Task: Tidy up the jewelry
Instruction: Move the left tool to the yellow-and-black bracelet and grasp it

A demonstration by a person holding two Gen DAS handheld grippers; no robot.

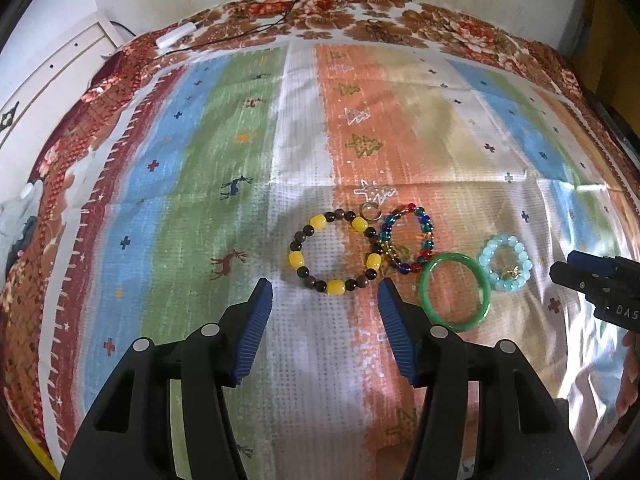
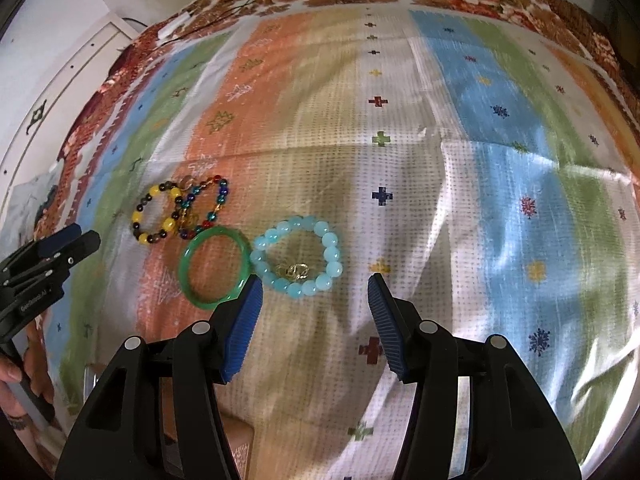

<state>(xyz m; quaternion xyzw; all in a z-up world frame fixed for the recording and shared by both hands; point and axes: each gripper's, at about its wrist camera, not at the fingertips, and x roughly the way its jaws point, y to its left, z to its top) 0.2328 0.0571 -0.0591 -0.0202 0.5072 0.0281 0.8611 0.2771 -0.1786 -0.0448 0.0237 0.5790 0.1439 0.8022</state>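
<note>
Between the blue pads of our left gripper [image 1: 325, 286], jaws apart and empty, we list bare striped cloth [image 1: 240, 128]; just beyond lies a yellow-and-brown bead bracelet [image 1: 334, 251], a small metal ring [image 1: 371, 212] at its far edge. Touching it: a multicoloured glass-bead bracelet [image 1: 406, 240]. Next, a green bangle [image 1: 455, 292], then a pale blue bead bracelet [image 2: 297, 258] with a gold trinket inside. Our right gripper [image 2: 315, 285], likewise spread and empty, hovers before it. Far off: a white charger [image 1: 176, 35] with black cable.
</note>
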